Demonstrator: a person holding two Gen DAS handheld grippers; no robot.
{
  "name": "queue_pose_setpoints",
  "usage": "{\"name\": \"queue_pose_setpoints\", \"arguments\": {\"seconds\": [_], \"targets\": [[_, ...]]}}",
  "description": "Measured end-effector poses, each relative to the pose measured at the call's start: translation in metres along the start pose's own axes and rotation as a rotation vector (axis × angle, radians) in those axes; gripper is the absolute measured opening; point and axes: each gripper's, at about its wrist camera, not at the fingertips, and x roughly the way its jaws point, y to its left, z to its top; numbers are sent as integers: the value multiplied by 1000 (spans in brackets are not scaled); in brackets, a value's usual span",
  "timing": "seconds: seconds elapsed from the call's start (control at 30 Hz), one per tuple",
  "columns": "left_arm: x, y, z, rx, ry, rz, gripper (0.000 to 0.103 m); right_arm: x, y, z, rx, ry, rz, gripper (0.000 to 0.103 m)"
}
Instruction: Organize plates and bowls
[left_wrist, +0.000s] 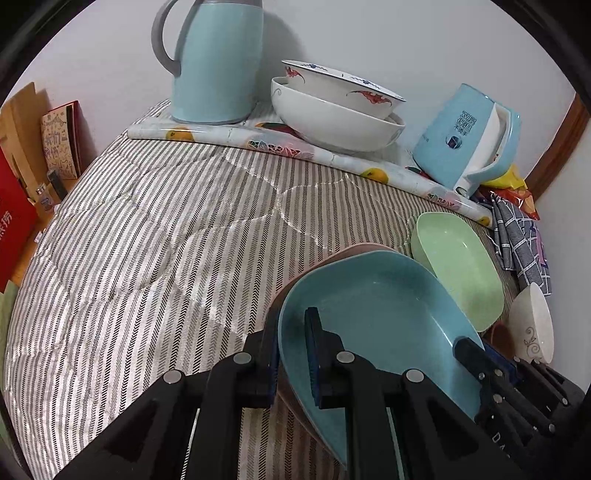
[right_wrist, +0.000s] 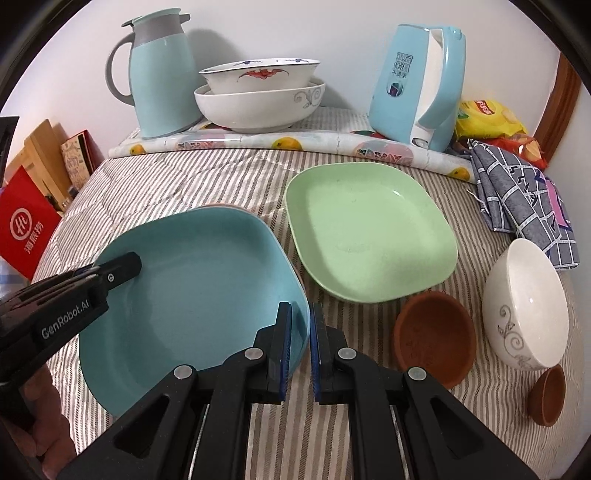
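- Blue plate (right_wrist: 192, 295): squarish, rounded corners, deep rim, matte teal, inside bare. It sits near the front of the table, left of the green plate (right_wrist: 369, 232) and just apart from it.
- A pinkish plate (left_wrist: 354, 250) shows as a thin edge beneath the blue one.
- Left gripper (left_wrist: 293, 360): jaws pinched on the blue plate's left rim, one pad (left_wrist: 314, 354) inside the dish, the other outside.
- Right gripper (right_wrist: 301, 347): jaws closed on the blue plate's right rim, only the wall's thickness between the pads.
- Green plate: same squarish form, pale green, faint specks, lying flat.
- White bowl (right_wrist: 524, 306): tipped on its side, grey scroll pattern, right of the green plate.
- Brown bowl (right_wrist: 434, 339): small, terracotta colour, mouth tilted toward the camera, between the green plate and the white bowl. A smaller brown cup (right_wrist: 546, 395) lies just below the white bowl.
- At the back, a red-patterned bowl (right_wrist: 258, 75) is nested in a larger white one (right_wrist: 258, 107).
- Surface: quilted cloth (left_wrist: 147, 240) with grey and white stripes; a fruit-print mat (right_wrist: 258, 142) runs along the back edge.
- On the mat: blue jug (right_wrist: 162, 81) with grey handle at left, blue kettle (right_wrist: 417, 88) at right.
- Right edge: checked rag (right_wrist: 517, 199), yellow snack bag (right_wrist: 487, 118).
- Room: plain white wall (left_wrist: 406, 44); red box (right_wrist: 26, 229) and boards at left.
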Motion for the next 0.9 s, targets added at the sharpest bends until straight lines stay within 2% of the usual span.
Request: {"name": "queue_pose_setpoints", "arguments": {"seconds": [0.27, 0.37, 0.43, 0.5, 0.63, 0.7, 0.77, 0.9], "targets": [[4, 1, 1, -4, 21, -11, 13, 9, 3, 3, -31, -8, -8, 15], [3, 1, 1, -3, 36, -7, 13, 8, 2, 2, -21, -1, 15, 22], [1, 1, 0, -3, 40, -12, 17, 4, -1, 2, -8, -11, 29, 40], [-3, 1, -1, -8, 39, -19, 25, -3, -3, 1, -2, -30, 32, 47], [-13, -4, -4, -3, 21, -7, 35, -14, -8, 0, 3, -44, 42, 52], [-18, -8, -5, 8, 12, -4, 51, -19, -11, -2, 7, -49, 48, 53], [-25, -12, -7, 18, -16, 31, 57, -25, -13, -5, 10, -56, 50, 53], [-33, -17, -7, 30, -29, 40, 58, -34, -20, -9, 20, -62, 65, 53]]}}
